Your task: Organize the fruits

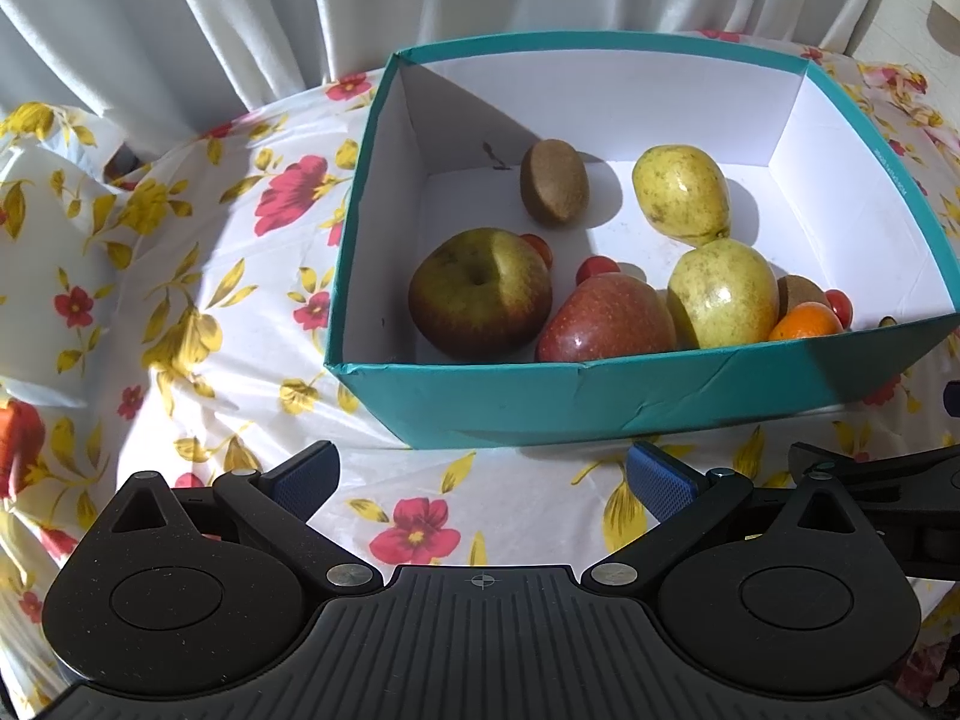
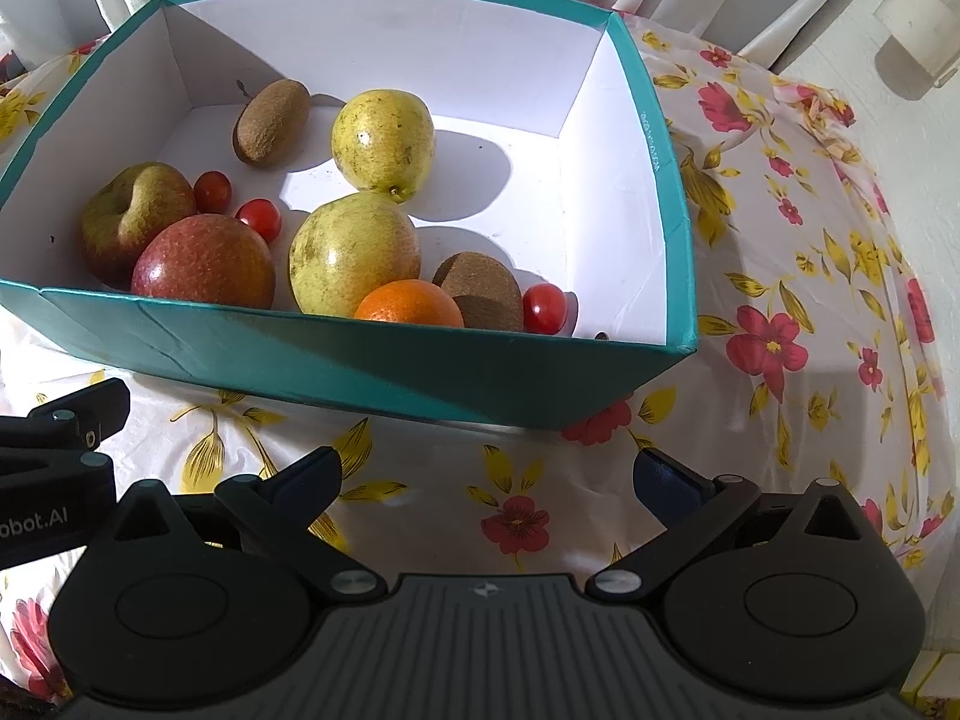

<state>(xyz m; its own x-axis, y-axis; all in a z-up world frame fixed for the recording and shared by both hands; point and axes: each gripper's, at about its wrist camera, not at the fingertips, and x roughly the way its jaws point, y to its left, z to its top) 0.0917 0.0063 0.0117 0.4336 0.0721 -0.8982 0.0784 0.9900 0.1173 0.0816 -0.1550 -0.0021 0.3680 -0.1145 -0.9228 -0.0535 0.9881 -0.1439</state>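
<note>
Both claws, left claw (image 1: 480, 474) and right claw (image 2: 486, 474), hang spread and empty over the tabletop (image 1: 414, 480), just near of the teal box (image 1: 600, 396). All visible fruit, like the orange (image 2: 408, 303), already sits inside. Looks basically done, maybe just back off.

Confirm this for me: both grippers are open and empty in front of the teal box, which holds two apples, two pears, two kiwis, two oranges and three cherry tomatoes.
One detail is wrong: the teal box holds one orange, not two, as the right wrist view shows. The rest stands: the left gripper and right gripper are open and empty, with two apples, two pears, two kiwis and three cherry tomatoes in the box.
</note>
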